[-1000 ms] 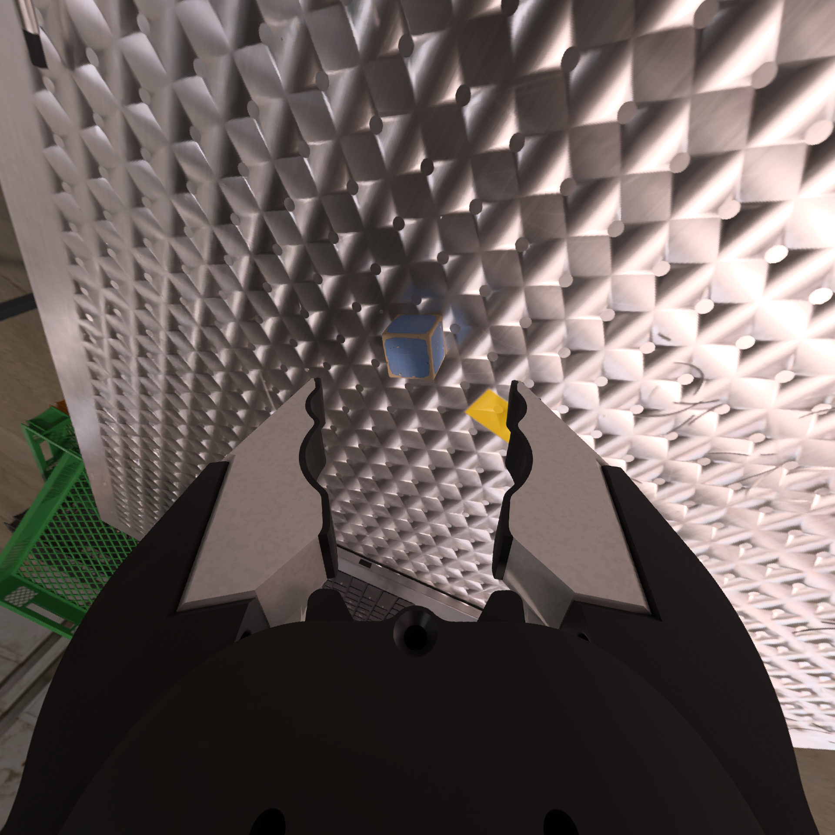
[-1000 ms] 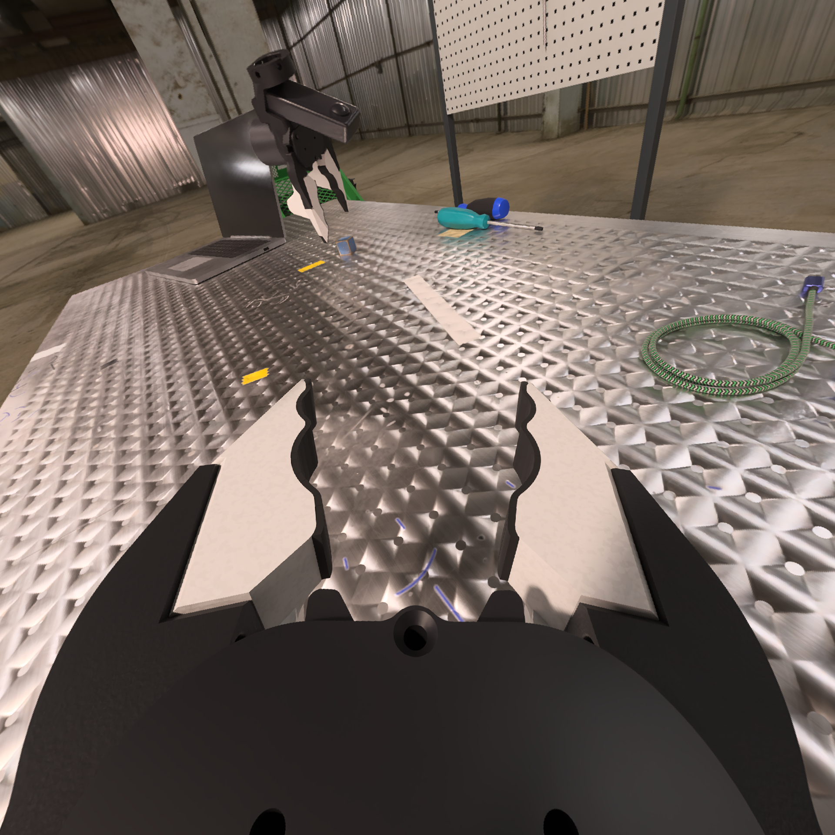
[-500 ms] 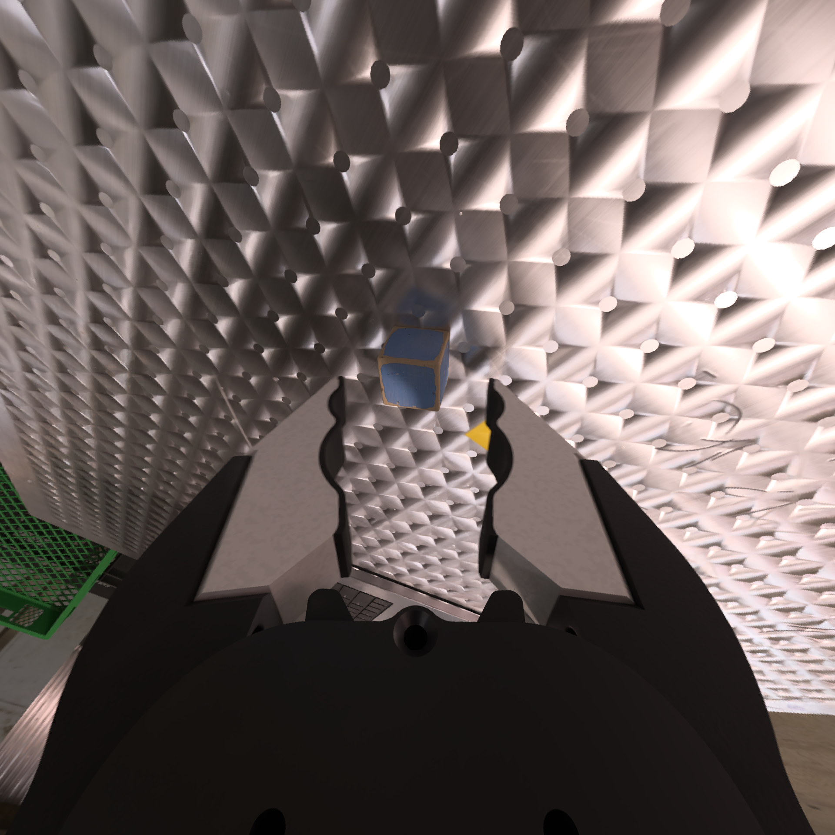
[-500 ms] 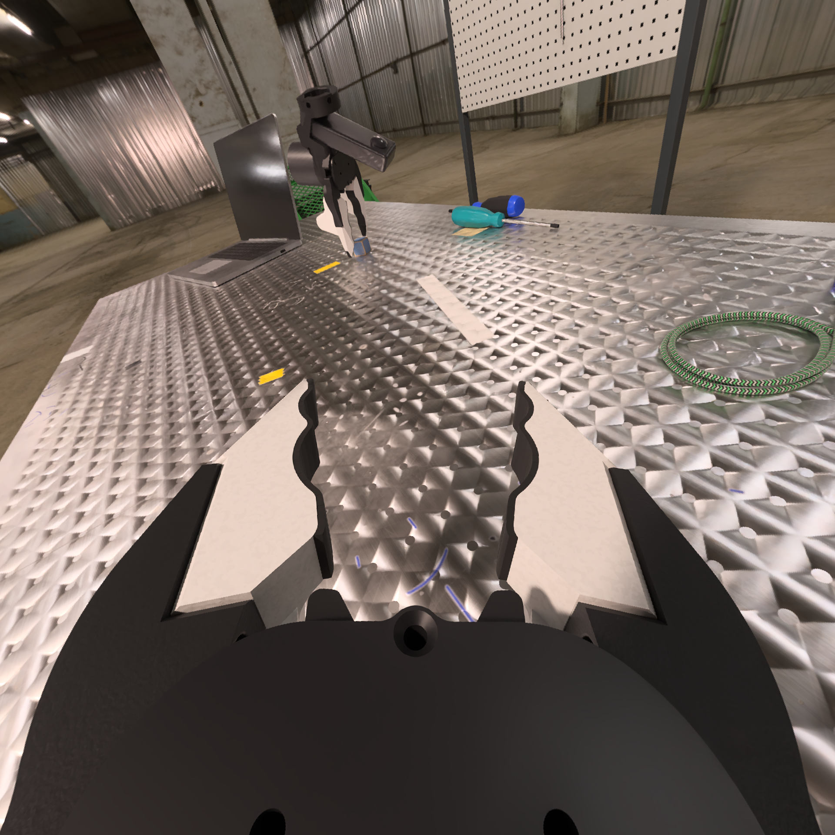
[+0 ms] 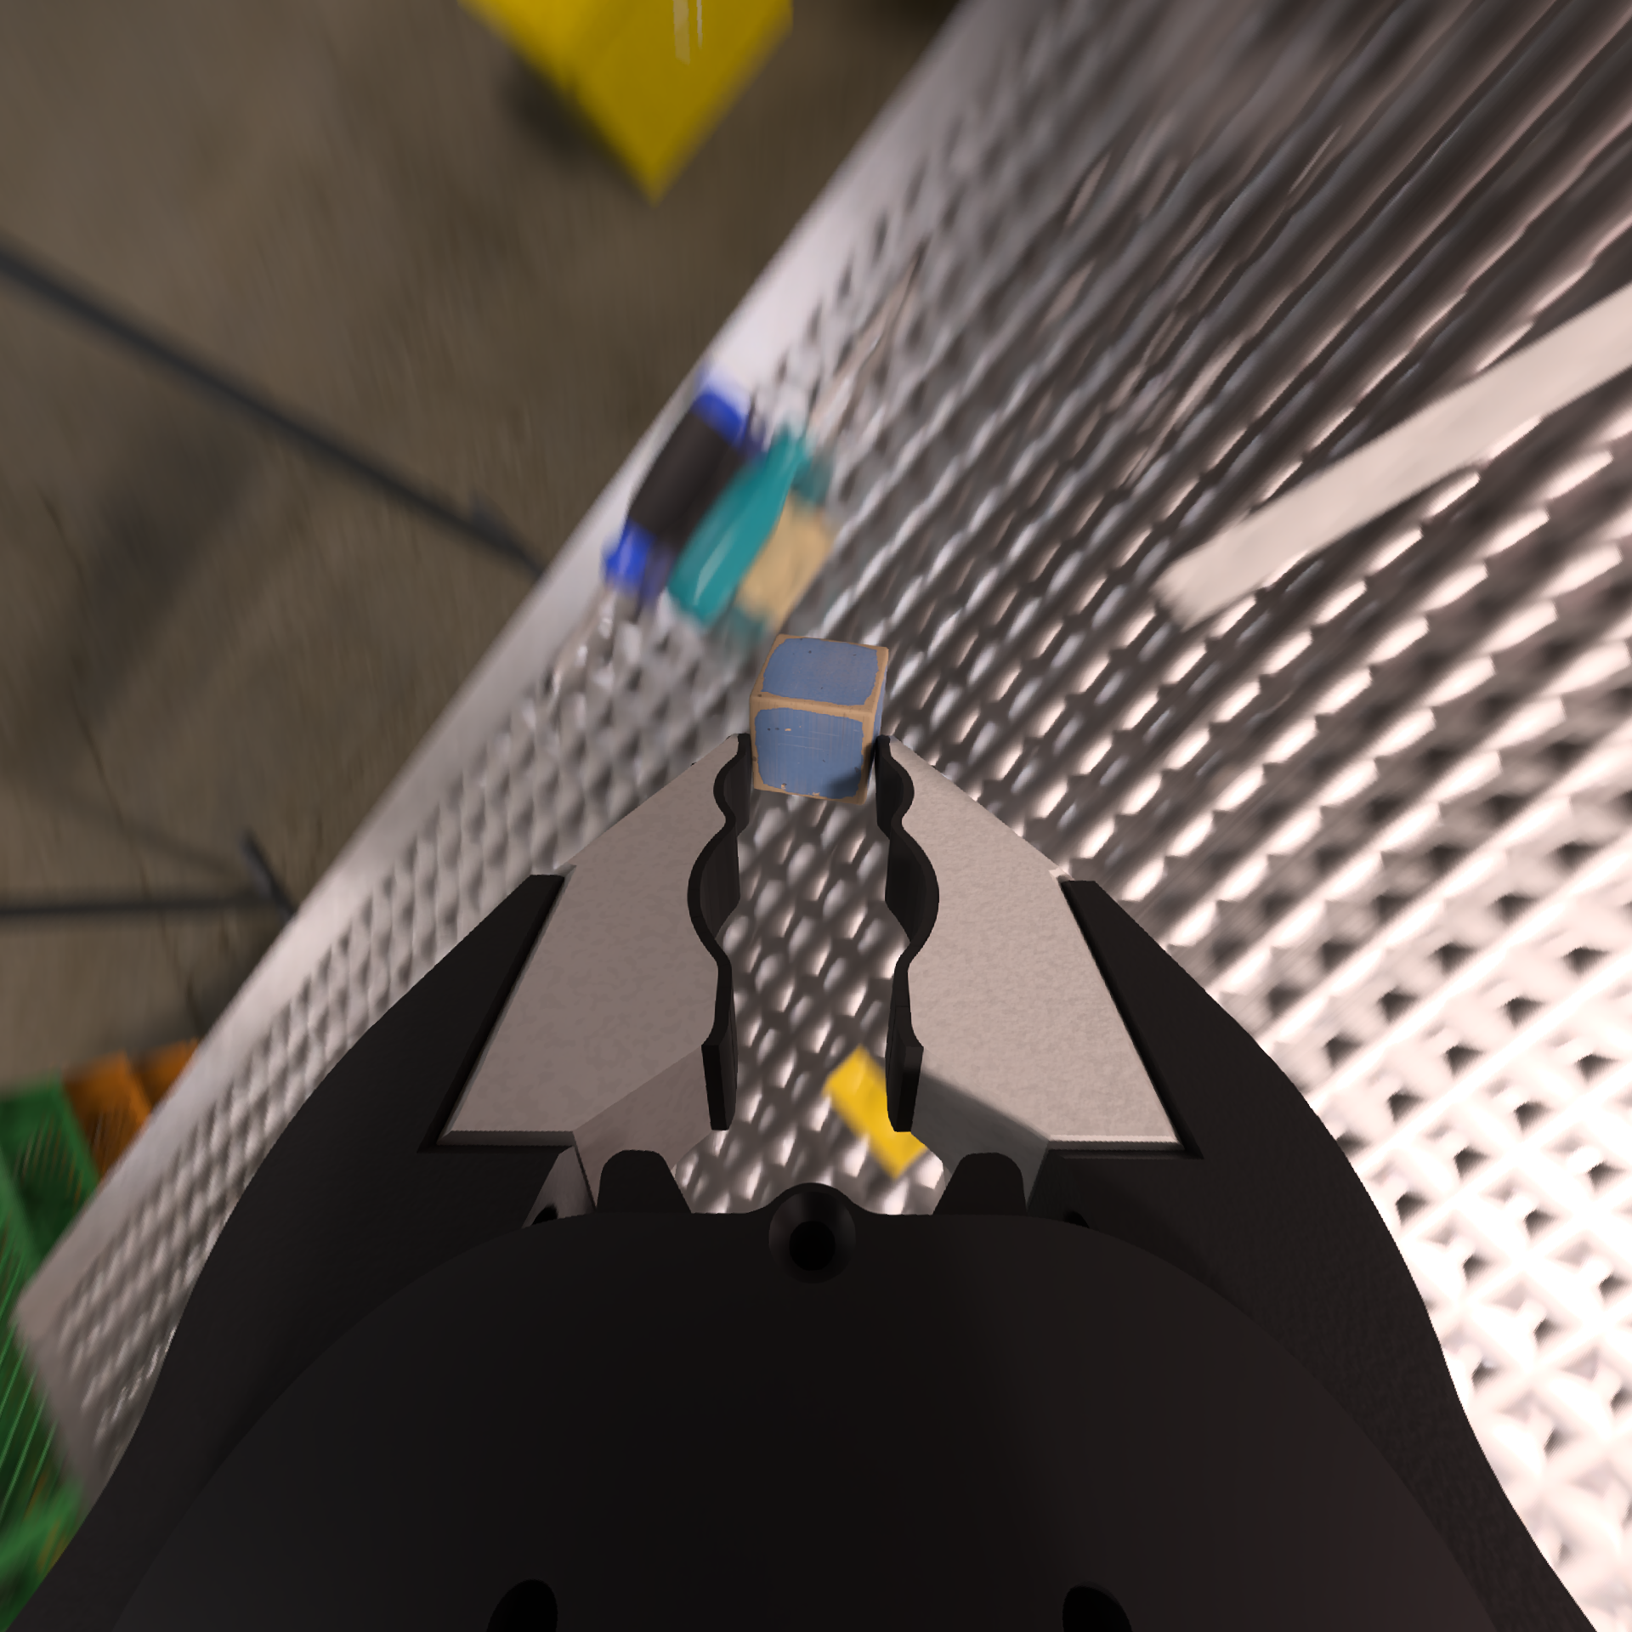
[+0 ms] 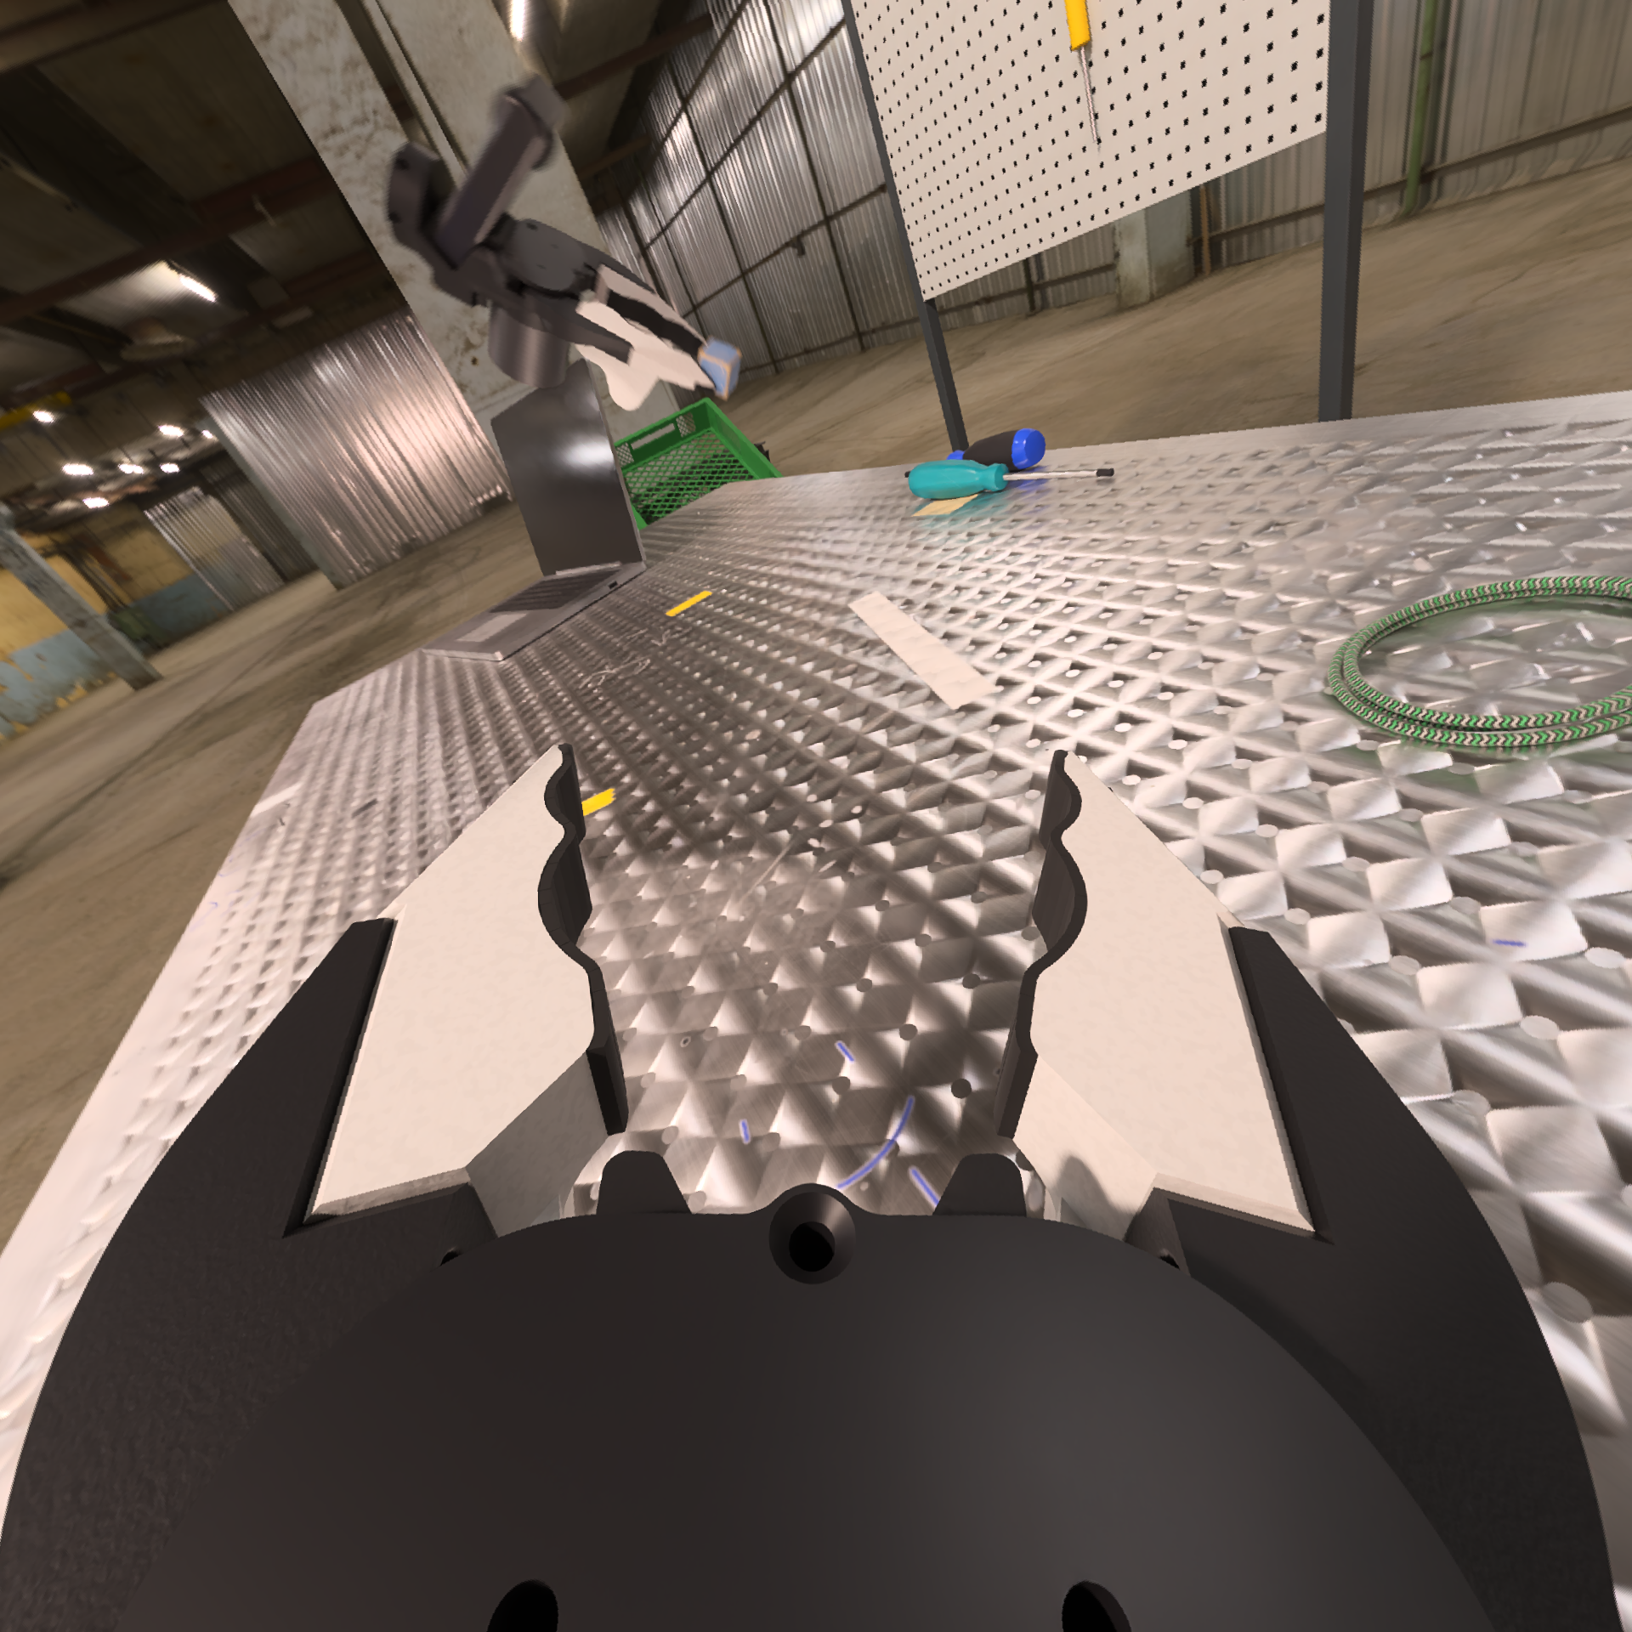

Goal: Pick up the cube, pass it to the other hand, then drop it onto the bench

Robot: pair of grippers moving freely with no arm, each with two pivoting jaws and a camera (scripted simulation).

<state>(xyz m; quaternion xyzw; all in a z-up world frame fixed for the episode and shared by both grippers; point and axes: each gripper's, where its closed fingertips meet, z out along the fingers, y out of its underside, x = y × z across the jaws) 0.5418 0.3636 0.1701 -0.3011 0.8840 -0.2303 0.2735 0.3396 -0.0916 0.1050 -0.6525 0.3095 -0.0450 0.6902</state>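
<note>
A small blue cube with tan edges [image 5: 817, 720] is pinched between the tips of my left gripper [image 5: 811, 751], which is shut on it and holds it in the air above the metal bench [image 5: 1236, 706]. In the right wrist view the left gripper [image 6: 698, 366] shows far off at the upper left, tilted, with the cube [image 6: 722, 364] at its tips well above the bench [image 6: 883, 839]. My right gripper [image 6: 808, 768] is open and empty, low over the near part of the bench.
A teal and a blue-black screwdriver [image 6: 980, 468] lie at the bench's far edge. An open laptop [image 6: 565, 530] stands at the far left, a green crate [image 6: 689, 459] behind it. A green coiled cable [image 6: 1492, 671] lies right. Yellow tape marks [image 6: 687, 603] and a pale strip [image 6: 918, 649] lie mid-bench.
My left gripper has shut on the cube, lifted it off the bench and swung upward and tilted. My right gripper stays open and has shifted a little.
</note>
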